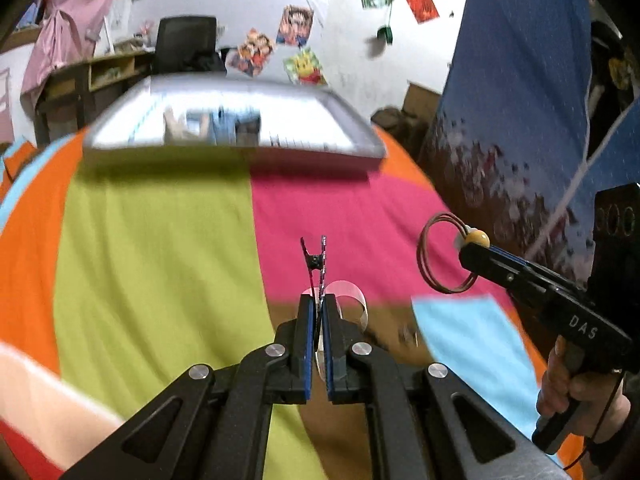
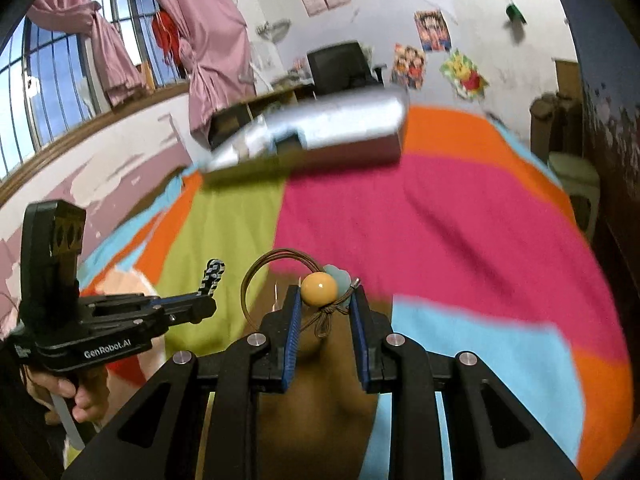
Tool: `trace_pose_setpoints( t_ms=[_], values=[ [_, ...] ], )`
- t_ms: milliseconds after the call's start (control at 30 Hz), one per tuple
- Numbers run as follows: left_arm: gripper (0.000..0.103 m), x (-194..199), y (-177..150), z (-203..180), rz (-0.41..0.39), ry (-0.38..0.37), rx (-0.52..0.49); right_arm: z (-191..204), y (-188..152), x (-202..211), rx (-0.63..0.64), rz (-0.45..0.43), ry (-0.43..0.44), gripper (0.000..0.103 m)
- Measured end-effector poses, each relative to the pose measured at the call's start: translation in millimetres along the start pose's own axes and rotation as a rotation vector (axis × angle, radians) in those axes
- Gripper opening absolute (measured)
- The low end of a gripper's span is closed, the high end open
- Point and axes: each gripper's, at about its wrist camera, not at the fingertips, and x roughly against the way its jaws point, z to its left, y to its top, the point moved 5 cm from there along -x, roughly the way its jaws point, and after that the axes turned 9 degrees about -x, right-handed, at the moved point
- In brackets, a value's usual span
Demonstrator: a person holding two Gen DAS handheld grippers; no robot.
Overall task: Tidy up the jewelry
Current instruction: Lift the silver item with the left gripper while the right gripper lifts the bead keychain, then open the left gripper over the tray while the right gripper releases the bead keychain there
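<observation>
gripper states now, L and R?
Left gripper: shut on a hair clip.
Right gripper: shut on a hair tie.

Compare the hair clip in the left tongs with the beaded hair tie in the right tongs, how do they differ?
The hair clip is thin, straight and rigid, patterned black with a red side; the beaded hair tie is a round brown elastic loop carrying a yellow bead.
The left tongs are nearly fully shut on the clip; the right tongs stand wider, around the tie's bead and knot.
Both are held up above the colourful blanket.
</observation>
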Motion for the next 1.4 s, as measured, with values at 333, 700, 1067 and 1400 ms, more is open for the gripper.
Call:
trace_pose_setpoints(
  t_ms=[333,700,1067,1400],
  values=[
    [0.005,-56,119,41,-0.093,0.042,-0.044,7,143,-59,0.027,-0.023,0.011,0.021],
    [0.005,-119,125,62,0.067,0.009,0.048,-3,179,-145,0.11,0.023,-0.096,0.022],
    [0.006,-120,113,60,0.027,0.06,0.064,-17,179,-152,0.134,0.005,-0.084,0.027],
    [0.029,-94,114,47,-0.001,0.112,0.027,-19,180,-122,0.126,-0.077,-0.093,0.047]
  ],
)
